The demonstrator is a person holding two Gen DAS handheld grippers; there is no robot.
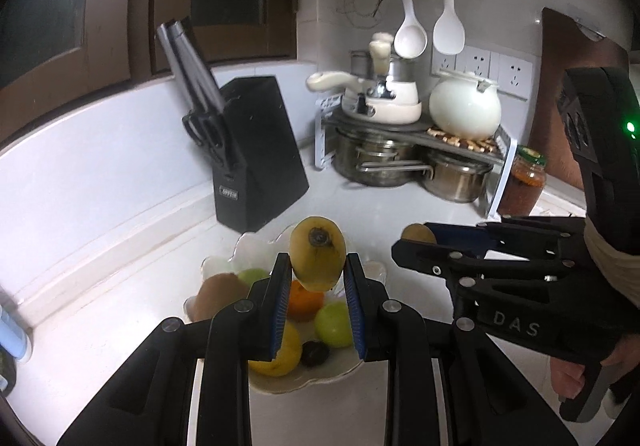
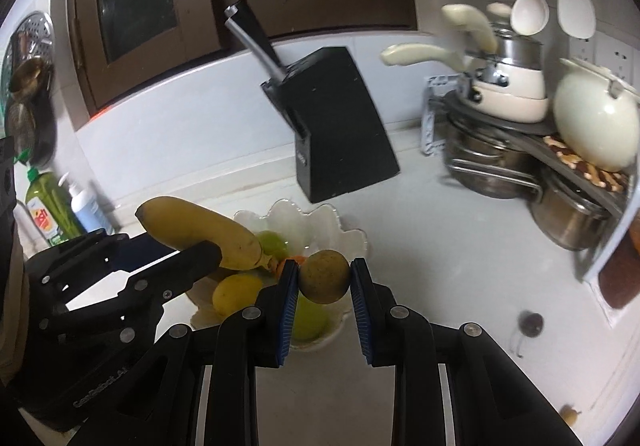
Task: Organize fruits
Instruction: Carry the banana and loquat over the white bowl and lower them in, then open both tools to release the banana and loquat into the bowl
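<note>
Kitchen: our white table runs to a far corner stacked with pots.
Bowl: the scalloped dish already holds several fruits.
Left claw: closed on a banana, above the bowl.
Right claw: we grip a brownish round fruit over the bowl's right rim.
Left to do: both need setting down; a dark fruit and a small yellow piece lie loose at near right.

Banana, kiwi held above bowl.
</note>
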